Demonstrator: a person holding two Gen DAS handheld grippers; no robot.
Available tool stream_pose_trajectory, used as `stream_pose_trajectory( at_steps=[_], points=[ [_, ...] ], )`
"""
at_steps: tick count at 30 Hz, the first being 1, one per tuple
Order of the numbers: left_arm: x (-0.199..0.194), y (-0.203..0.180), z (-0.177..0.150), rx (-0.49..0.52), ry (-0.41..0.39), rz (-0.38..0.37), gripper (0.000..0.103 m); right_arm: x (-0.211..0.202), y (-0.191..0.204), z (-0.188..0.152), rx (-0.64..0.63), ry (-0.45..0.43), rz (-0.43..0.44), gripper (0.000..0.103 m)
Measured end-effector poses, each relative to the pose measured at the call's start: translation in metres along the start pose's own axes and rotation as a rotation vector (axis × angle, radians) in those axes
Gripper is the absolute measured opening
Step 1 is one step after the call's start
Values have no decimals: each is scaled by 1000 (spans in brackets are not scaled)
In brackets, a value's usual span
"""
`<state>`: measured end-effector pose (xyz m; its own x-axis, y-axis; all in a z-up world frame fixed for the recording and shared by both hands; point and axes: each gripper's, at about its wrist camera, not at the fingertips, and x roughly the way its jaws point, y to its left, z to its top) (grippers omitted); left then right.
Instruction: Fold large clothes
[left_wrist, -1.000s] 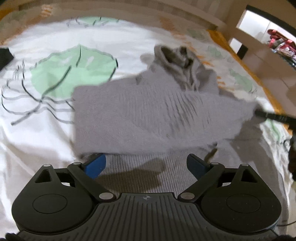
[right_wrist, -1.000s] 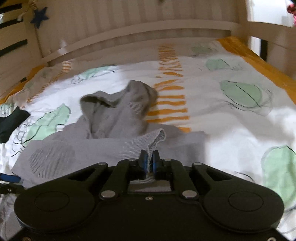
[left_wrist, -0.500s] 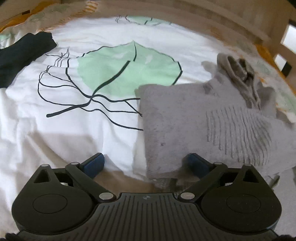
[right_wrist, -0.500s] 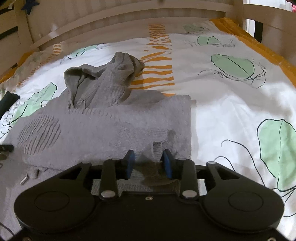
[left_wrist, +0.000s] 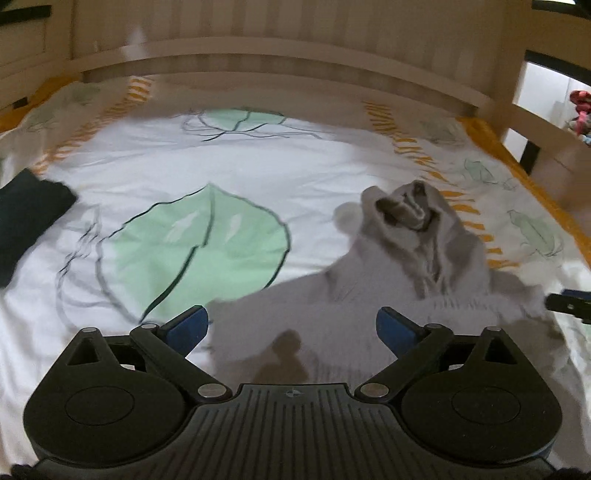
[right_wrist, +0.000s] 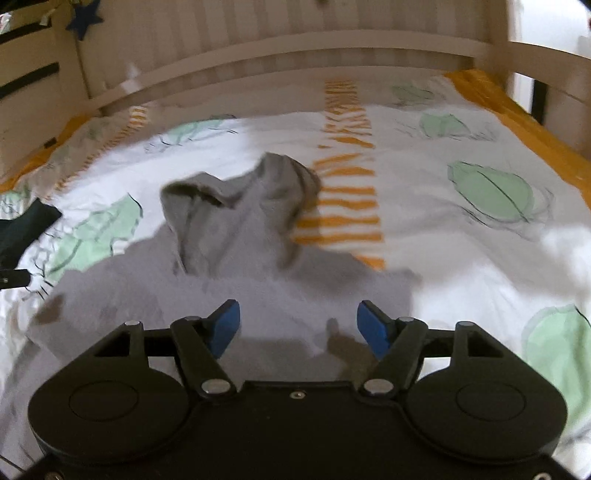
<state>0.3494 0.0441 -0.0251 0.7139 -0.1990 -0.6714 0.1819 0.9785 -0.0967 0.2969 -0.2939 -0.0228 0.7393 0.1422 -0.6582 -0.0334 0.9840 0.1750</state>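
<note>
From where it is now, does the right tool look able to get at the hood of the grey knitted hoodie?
Probably yes. The right tool is open and holds nothing, its jaws having just opened. The rumpled hood of the grey knitted hoodie lies straight ahead on the leaf-print bed cover, with only flat grey fabric between.

A grey knit hoodie (left_wrist: 369, 314) lies spread on the bed (left_wrist: 240, 155), over a white cover printed with green leaves and orange stripes. Its body is folded over into a flat, broad band running side to side. The hood (right_wrist: 236, 206) sits rumpled and puffed up at the far edge, its opening gaping, part of it resting on the orange stripes.
</note>
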Motion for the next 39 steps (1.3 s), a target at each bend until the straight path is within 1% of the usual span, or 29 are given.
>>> stream_pose_trajectory(
  at_steps=[4,5,7,13,15,17,18,19,20,21,22,23,25,27,28,29,32,33,35,36,37,39],
  points=[
    [34,-16,20,12,7,-10,90,24,16,23,-53,-34,28,73],
    [39,-20,24,22,10,-14,85,31,20,28,-68,-39,35,73],
    [57,-32,34,61,12,-27,82,43,27,36,-88,-46,48,73],
    [99,-66,55,135,-7,-70,80,71,39,53,-143,-58,62,73],
    [115,-77,61,175,-9,-64,80,78,39,59,-146,-64,61,73],
    [133,-86,66,206,1,-38,80,86,37,64,-147,-65,57,73],
    [141,-88,69,215,8,-23,78,90,36,67,-146,-65,54,73],
    [150,-89,71,220,7,-5,67,94,36,69,-147,-65,53,73],
    [155,-86,72,216,5,7,52,97,37,71,-150,-65,51,73],
    [160,-82,74,200,10,10,45,100,37,73,-152,-64,51,73],
    [165,-76,75,165,15,9,33,103,38,75,-154,-64,52,73],
    [166,-70,75,132,15,6,26,105,40,76,-155,-65,55,73],
    [168,-61,74,92,17,-12,24,111,44,80,-160,-66,61,73],
    [167,-60,71,102,18,-12,24,121,50,84,-168,-58,67,72],
    [166,-61,69,117,17,-12,24,127,53,85,-174,-50,67,68],
    [165,-62,69,124,17,-11,24,134,58,86,-182,-35,57,67],
    [164,-63,72,123,7,-17,24,156,66,89,-173,21,13,67],
    [163,-62,73,119,-1,-13,24,164,66,90,-167,48,-8,63],
    [157,-61,78,107,-29,-9,23,175,65,93,-168,93,-59,24],
    [152,-59,79,100,-46,-9,23,175,62,96,-169,98,-69,18],
    [148,-57,80,96,-61,-10,23,170,58,98,-164,86,-65,18],
    [135,-50,81,75,-93,-16,23,148,47,102,-154,26,-45,18]
  ],
)
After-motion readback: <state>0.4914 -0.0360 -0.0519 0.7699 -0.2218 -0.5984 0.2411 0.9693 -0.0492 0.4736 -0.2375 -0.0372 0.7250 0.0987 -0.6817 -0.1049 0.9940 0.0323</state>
